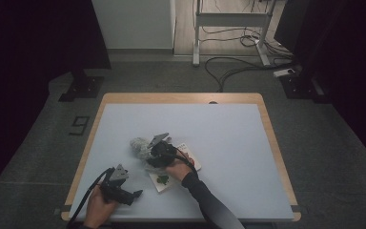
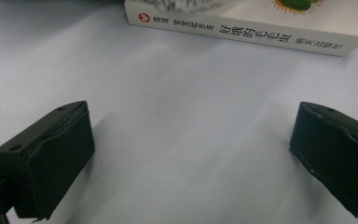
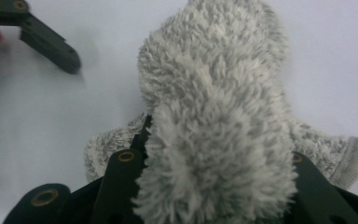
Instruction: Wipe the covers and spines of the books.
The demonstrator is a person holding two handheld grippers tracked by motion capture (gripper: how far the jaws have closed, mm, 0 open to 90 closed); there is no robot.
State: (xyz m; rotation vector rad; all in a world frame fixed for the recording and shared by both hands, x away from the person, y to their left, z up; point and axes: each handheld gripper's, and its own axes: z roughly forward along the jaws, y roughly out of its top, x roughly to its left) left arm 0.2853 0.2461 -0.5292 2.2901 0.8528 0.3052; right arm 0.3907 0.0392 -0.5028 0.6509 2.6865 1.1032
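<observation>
The tabletop (image 1: 228, 143) is big and pale, with a wooden edge, and it takes up most of the high view. On it lies a white book (image 1: 171, 177) with a green picture on the cover. The book rests flat near the middle, a bit toward the person. In the left claw view the side of the book (image 2: 247, 30) with printed letters lies just ahead. A fluffy grey sock (image 1: 140, 147) lies partly on the book and partly on the tabletop beside it. The right claw (image 1: 156, 151) is clenched on the fluffy sock (image 3: 219, 140), and a fat fold of fuzz bulges up between its two black jaws. So the sock is grasped, but it looks like it is not yet lifted clear, since its far end lies on the tabletop. What is left seems to be picking it up and moving or folding it. The left claw (image 1: 132, 195) rests near the front edge, well apart from the sock, and the left claw (image 2: 191, 154) is released, its jaws wide with only bare tabletop between them. There are no boxes, bowls or baskets to put things in.
</observation>
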